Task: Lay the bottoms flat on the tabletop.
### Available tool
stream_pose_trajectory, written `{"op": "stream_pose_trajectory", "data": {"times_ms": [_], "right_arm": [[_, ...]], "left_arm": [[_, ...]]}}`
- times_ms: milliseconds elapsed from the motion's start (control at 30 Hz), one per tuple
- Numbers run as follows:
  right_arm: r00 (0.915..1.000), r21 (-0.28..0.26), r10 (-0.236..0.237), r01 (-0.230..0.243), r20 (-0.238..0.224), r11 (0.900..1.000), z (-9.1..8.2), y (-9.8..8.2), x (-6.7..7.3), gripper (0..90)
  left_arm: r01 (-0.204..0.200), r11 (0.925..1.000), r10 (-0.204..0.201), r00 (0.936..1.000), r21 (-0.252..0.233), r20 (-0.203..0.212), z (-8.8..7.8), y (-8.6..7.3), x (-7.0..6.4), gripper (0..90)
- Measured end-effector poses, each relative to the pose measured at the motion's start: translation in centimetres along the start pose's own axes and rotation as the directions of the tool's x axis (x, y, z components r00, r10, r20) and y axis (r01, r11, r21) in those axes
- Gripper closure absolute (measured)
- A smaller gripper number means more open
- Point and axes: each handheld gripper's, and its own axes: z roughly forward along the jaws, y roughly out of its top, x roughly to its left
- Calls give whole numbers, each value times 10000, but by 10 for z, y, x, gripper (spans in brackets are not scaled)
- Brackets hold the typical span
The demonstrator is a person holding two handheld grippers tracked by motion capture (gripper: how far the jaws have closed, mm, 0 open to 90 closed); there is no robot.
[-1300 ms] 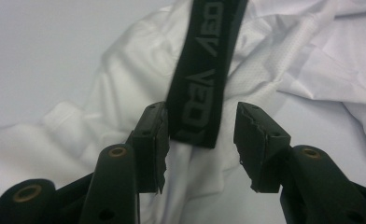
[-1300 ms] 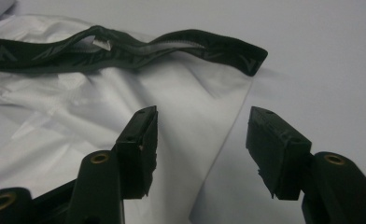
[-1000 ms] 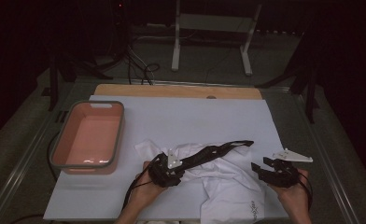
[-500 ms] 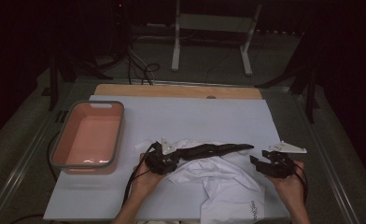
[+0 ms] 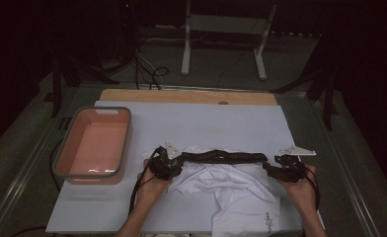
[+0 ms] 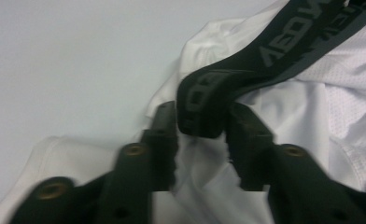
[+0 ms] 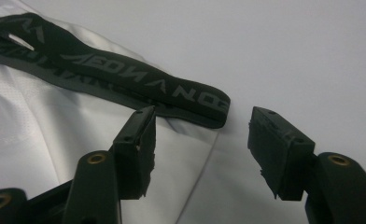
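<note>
Left gripper [image 6: 200, 135] pinches waistband [image 5: 221, 157] end mid-frame, right gripper [image 7: 200, 140] wide open, empty beside other end; shorts [image 5: 231, 190] soft, limp, so grab the thick elastic.

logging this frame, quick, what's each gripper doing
left gripper: closing around the end of the black waistband, grip cannot be told
right gripper: open, holding nothing
</note>
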Motion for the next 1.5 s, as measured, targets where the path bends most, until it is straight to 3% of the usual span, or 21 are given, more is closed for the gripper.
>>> {"op": "stream_pose_trajectory", "data": {"times_ms": [133, 200, 400, 600, 800, 1033, 1133, 1233, 1300, 1400, 1500], "right_arm": [[10000, 61, -9, 9, -1, 10000, 2, 0, -1, 424], [10000, 96, -22, 22, 31, 10000, 4, 0, -3, 425], [9999, 137, -120, 119, 99, 9998, 6, 1, -5, 428], [9988, 319, -496, 495, 28, 9983, 17, 3, -4, 457], [9976, 447, -686, 685, -5, 9966, 24, 5, -1, 451], [9918, 474, -1275, 1269, 91, 9908, 46, 17, 2, 455], [9872, 437, -1597, 1597, -37, 9862, 52, 21, 4, 547], [9843, 368, -1757, 1762, -170, 9837, 56, 25, 6, 749], [9875, 228, -1521, 1531, -424, 9879, 57, 28, 6, 845], [9921, 199, -1163, 1173, -462, 9929, 58, 31, 3, 867], [9980, 390, -623, 626, -94, 9973, 60, 33, -3, 867]], "left_arm": [[-156, 9999, 156, 9998, -41, 132, -1, 4, 0, 851], [-20, 9998, 22, 9999, -185, 114, -3, 7, 2, 865], [596, 9968, -597, 9982, -532, 1, -5, 14, 13, 868], [927, 9935, -939, 9955, -665, -149, -5, 20, 22, 868], [1105, 9915, -1130, 9931, -681, -327, -3, 23, 30, 866], [1133, 9907, -1161, 9927, -749, -338, -2, 27, 31, 866], [1134, 9909, -1160, 9927, -722, -331, -1, 28, 32, 863], [1174, 9906, -1200, 9922, -706, -332, 1, 28, 32, 859], [1184, 9907, -1212, 9918, -663, -394, 2, 27, 33, 845], [1258, 9901, -1289, 9905, -623, -481, 4, 26, 36, 811], [1368, 9889, -1403, 9881, -571, -625, 5, 26, 38, 732]]}}
